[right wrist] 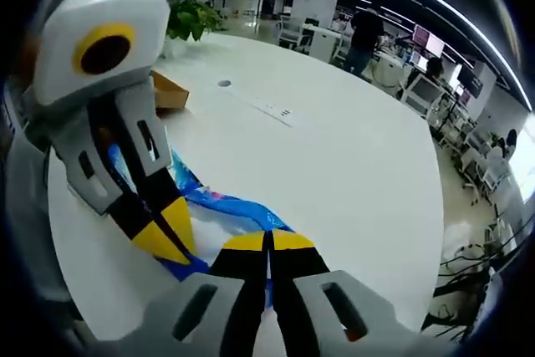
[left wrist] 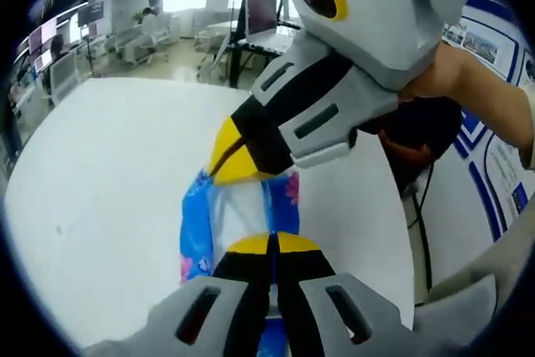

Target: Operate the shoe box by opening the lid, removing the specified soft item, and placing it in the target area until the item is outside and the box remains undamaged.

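White table [right wrist: 351, 165] | blue cloth [right wrist: 242, 211] on it | open-plan office beyond

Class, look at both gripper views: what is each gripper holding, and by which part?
Both hold the blue patterned soft item. The left gripper is shut on one end of it, the right gripper on the opposite end, over the white table.

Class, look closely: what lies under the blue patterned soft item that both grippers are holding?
The white table lies under the blue patterned soft item. Both the left gripper and right gripper pinch it, hiding the parts beneath their jaws.
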Action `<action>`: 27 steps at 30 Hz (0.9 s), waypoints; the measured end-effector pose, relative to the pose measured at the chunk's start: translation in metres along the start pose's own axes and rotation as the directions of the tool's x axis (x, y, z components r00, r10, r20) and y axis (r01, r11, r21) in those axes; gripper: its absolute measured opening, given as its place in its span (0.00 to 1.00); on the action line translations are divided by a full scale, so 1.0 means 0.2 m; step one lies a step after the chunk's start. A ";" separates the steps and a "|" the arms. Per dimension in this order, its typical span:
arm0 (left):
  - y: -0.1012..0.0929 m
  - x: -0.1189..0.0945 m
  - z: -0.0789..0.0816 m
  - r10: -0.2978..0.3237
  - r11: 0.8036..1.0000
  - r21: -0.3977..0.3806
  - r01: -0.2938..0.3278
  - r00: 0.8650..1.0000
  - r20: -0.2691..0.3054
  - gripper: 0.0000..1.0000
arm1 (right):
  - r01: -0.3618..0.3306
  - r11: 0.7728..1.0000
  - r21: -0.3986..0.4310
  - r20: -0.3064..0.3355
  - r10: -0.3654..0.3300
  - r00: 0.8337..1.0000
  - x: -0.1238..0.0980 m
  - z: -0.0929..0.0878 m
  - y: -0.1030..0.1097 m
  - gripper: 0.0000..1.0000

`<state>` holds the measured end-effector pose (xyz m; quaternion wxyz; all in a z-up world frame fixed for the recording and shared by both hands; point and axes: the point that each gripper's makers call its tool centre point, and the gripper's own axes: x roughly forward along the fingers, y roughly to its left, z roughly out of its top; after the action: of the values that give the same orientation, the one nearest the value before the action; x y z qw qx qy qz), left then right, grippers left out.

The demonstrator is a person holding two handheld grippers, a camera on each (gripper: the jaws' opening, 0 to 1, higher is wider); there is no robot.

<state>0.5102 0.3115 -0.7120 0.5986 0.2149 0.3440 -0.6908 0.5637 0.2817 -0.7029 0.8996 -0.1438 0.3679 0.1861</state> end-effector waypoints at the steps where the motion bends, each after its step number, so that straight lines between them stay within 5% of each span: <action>1: 0.00 0.01 -0.01 0.000 1.000 -0.001 0.000 1.000 -0.002 0.00 | 0.000 1.000 0.004 -0.003 0.000 1.000 0.01 -0.01 0.00 0.00; 11: 0.02 0.09 -0.09 -0.021 0.999 -0.032 0.020 0.999 -0.033 0.00 | -0.020 0.999 0.028 -0.033 0.021 0.999 0.09 -0.12 0.02 0.00; 27: -0.03 0.13 -0.14 -0.048 0.998 -0.033 0.047 0.998 -0.047 0.00 | -0.032 0.998 0.052 -0.038 0.034 0.999 0.11 -0.18 0.04 0.00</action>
<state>0.4960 0.3141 -0.7474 0.5771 0.2137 0.3740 -0.6939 0.5528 0.2801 -0.7436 0.8925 -0.1183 0.3922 0.1888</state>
